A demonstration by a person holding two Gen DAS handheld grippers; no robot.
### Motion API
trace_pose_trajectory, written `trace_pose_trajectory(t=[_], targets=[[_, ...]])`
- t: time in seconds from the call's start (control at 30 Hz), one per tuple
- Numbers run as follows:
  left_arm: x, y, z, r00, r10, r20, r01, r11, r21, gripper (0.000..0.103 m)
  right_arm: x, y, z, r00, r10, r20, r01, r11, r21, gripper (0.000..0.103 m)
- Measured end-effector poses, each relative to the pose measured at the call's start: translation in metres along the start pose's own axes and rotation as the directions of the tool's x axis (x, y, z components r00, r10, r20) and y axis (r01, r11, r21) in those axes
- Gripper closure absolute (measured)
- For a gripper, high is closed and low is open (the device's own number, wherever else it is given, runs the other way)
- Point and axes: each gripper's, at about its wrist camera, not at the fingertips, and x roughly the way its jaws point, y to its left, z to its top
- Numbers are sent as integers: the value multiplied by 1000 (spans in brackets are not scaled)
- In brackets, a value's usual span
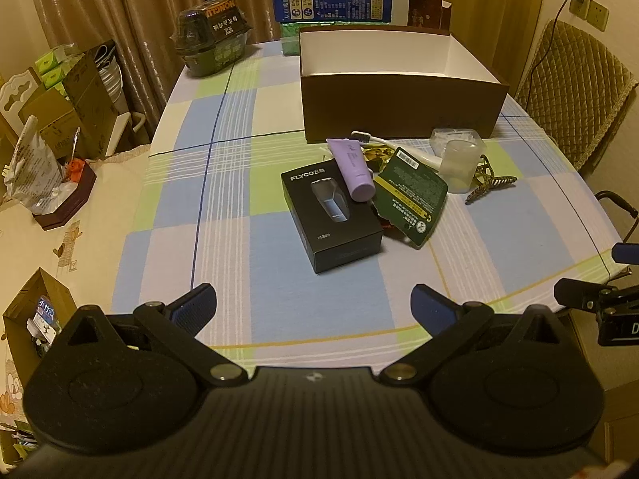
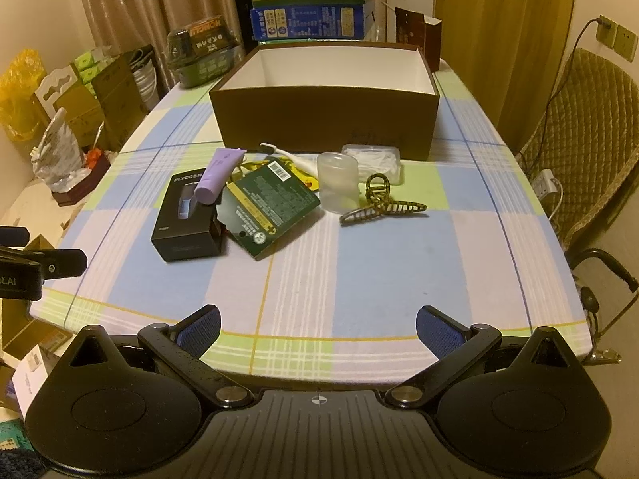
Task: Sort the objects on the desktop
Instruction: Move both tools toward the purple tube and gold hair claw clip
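Checked tablecloth (image 2: pixel 359 263), near edge bare, brown box (image 2: pixel 323 119) behind

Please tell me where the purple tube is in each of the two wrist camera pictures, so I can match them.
Left wrist view: the purple tube is right of centre, its cap end resting on the black FLYCO box.
Right wrist view: the purple tube is left of centre, on the same black box.
Shared landmark: the open brown box behind it.

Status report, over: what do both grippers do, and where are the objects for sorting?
Left gripper open, right gripper open, both holding nothing. Brown box open. Shaver box, purple tube, hair claw lie in front of it. Nothing blocks approach.
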Motion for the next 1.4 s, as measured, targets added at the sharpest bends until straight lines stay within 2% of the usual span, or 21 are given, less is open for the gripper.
trace_pose_trajectory(t=[0.3,0.63,1.4], targets=[[5,-5,4,1000,2,-6,-2,1000,3,1,5,-14,5,1000,3,0,-3,1000,22,2],[23,-15,24,1000,9,-27,-9,1000,-1,1,17,-28,17,1000,16,-5,-15,999,29,2],[77,-24,64,998,11,-56,-12,1000,-28,1,76,-75,56,999,40,-22,-39,998,41,2]])
